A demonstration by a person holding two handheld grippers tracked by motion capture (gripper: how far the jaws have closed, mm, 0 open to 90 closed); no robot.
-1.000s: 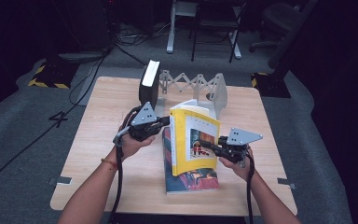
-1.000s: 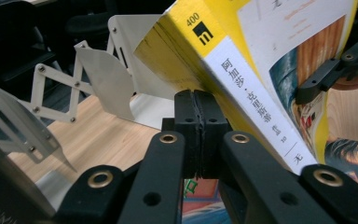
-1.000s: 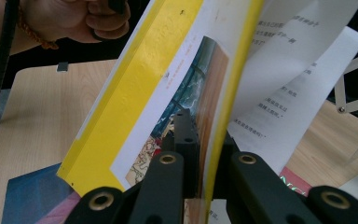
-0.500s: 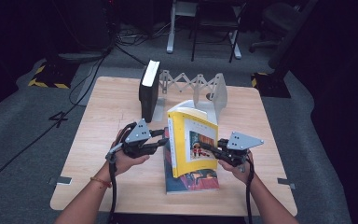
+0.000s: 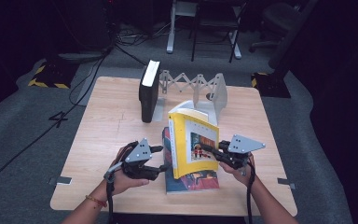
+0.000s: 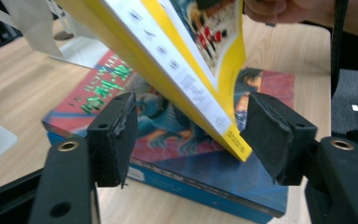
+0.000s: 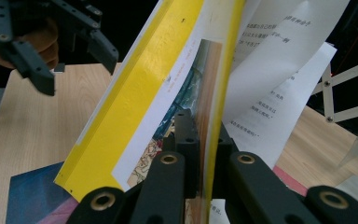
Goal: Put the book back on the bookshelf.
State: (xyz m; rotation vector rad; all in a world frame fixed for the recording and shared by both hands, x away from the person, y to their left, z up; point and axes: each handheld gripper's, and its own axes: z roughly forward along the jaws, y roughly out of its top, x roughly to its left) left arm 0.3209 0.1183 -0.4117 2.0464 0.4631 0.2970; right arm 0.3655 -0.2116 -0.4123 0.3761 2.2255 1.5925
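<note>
Left gripper [image 5: 162, 157] lower, opened beside yellow book [image 5: 192, 143]; wooden table [image 5: 112, 121].

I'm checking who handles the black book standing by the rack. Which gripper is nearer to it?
Left. The left gripper sits below the black book, open beside the yellow book; the right gripper clamps that cover, farther right.

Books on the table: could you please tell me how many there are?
3: a black book upright in the rack, a yellow book held up mid-table, a blue book flat beneath it.
</note>
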